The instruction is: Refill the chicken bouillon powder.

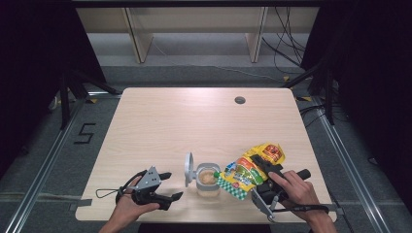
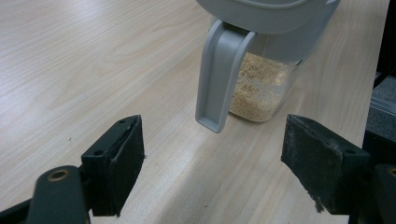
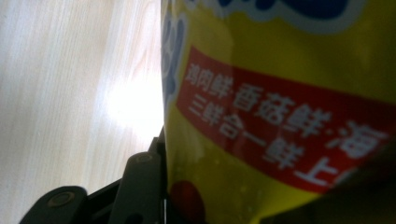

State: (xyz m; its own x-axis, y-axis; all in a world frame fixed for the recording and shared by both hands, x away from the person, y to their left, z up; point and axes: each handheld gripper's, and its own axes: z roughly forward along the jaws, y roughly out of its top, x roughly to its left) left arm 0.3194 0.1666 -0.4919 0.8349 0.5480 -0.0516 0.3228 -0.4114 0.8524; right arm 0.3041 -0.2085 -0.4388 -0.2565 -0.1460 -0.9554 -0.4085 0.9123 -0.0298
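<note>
Table (image 1: 160, 126): pale wood, under both tongs; the work sat near its front edge, between the two hands.
Bag (image 1: 250, 170): yellow printed pouch gripped in the right tongs (image 1: 265, 170), its long axis slanting from the tongs down toward the jar, its checkered mouth end lowest, at the jar's rim.
Jar (image 1: 208, 180): clear container with grey lid (image 1: 188, 169) flipped up, pale granules inside; it stood between the two tongs, just left of the bag's mouth and to the right of the left tongs (image 1: 167, 187).
Right tongs: clamped on the bag, one jaw pressed flat against the printed film in the right gripper view.
Left tongs: spread wide, holding nothing, resting beside the jar with its grey handle (image 2: 219, 79) just ahead of the jaws.
Deciding relation: bag mouth lay at the jar opening, so the right hand looked the one to tip further; the left was nearer to steady the jar.
</note>
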